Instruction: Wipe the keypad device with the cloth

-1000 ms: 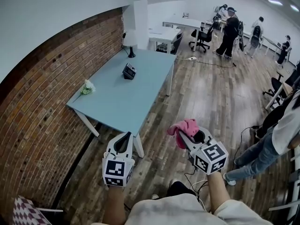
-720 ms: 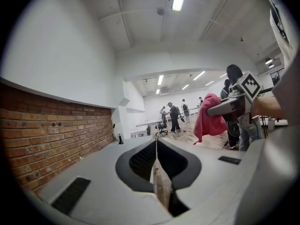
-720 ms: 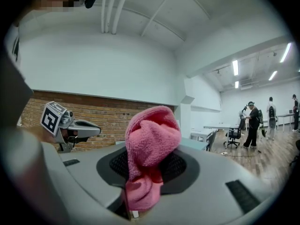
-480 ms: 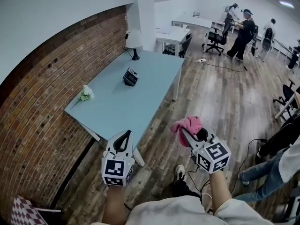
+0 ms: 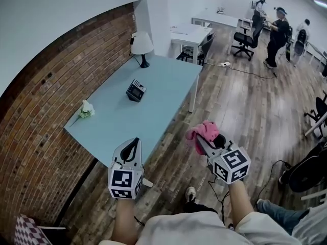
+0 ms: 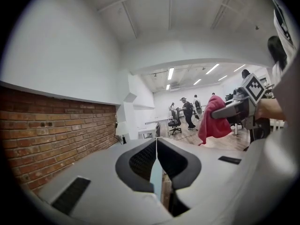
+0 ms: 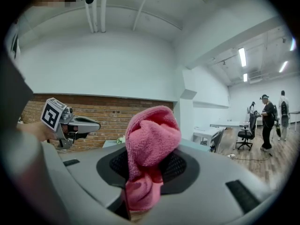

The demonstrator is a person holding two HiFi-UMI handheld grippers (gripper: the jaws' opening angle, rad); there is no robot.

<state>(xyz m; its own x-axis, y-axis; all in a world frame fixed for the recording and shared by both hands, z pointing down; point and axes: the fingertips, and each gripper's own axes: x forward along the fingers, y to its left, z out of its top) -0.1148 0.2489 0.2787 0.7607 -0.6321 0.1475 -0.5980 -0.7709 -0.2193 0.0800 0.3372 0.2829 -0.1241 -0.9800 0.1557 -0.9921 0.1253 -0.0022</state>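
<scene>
Brick walling is seen beside a pale blue table in the head view, where the keypad device is set well ahead of both jaws. In the left gripper view, the left gripper is shown closed, with nothing between its jaws. In the right gripper view, the pink cloth is clamped between the jaws of the right gripper.

A light-blue table stretches ahead of the left gripper. On it, a white flower sprig lies ahead-left and a white-shaded lamp stands at the far end. A brick wall runs along that gripper's left. Far ahead of the right gripper, 1 office chair and 3 people stand on wood floor.
</scene>
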